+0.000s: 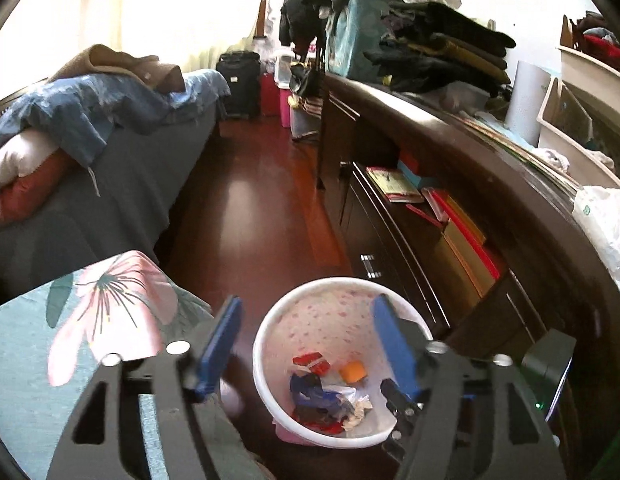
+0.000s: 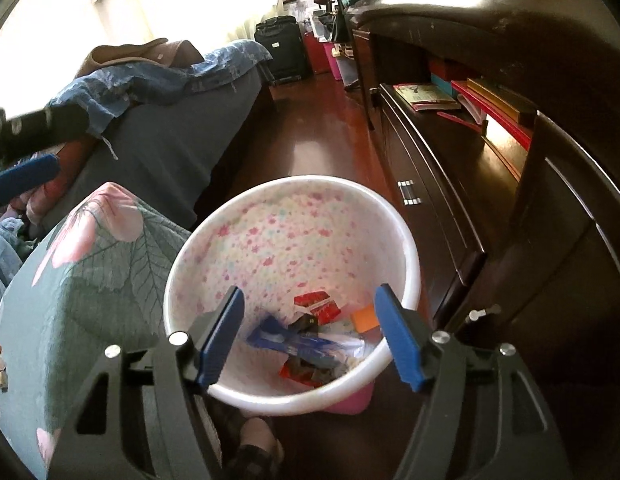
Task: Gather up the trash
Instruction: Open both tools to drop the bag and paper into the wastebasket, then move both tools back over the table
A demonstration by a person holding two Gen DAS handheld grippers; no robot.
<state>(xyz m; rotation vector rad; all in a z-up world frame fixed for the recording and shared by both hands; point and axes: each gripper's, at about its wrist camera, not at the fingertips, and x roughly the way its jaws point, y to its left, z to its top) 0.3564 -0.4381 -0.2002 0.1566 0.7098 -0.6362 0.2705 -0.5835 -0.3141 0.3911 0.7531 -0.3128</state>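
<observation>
A white bin (image 1: 334, 280) (image 2: 306, 179) with a flower-dotted inside stands on the dark wooden floor. At its bottom lie a red wrapper (image 1: 312, 362) (image 2: 316, 304), an orange piece (image 1: 352, 372) (image 2: 365, 318), a blue wrapper (image 1: 314, 394) (image 2: 294, 340) and crumpled white paper (image 1: 360, 404). My left gripper (image 1: 306, 304) hangs over the bin, open, with nothing between its blue pads. My right gripper (image 2: 310, 292) is also above the bin's mouth, open and empty. One blue pad of the left gripper (image 2: 26, 176) shows at the left edge of the right wrist view.
A teal seat with a pink flower print (image 1: 90, 320) (image 2: 90, 280) touches the bin's left side. Behind it is a bed (image 1: 130, 168) with blue bedding. A dark cabinet holding books (image 1: 430, 208) (image 2: 470, 120) runs along the right. A black suitcase (image 1: 238, 80) stands at the far end.
</observation>
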